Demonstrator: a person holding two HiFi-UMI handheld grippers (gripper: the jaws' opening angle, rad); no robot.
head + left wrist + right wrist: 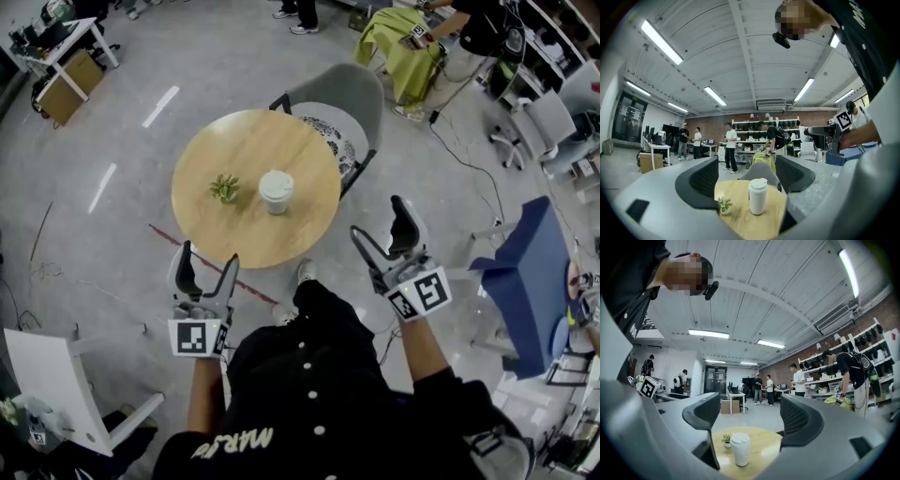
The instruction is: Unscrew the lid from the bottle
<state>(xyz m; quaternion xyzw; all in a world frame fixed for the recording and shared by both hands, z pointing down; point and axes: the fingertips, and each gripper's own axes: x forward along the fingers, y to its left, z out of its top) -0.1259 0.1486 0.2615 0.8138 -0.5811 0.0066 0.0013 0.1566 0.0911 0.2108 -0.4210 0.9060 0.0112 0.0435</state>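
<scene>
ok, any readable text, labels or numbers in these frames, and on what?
"MAR": yellow print on the person's black shirt, remaining letters unclear.
Cubes on left gripper and right gripper: square marker patterns only, no letters.
White bottle: no label legible.

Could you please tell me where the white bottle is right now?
In the head view the white bottle stands upright near the middle of the round wooden table, just right of the small potted plant.
</scene>
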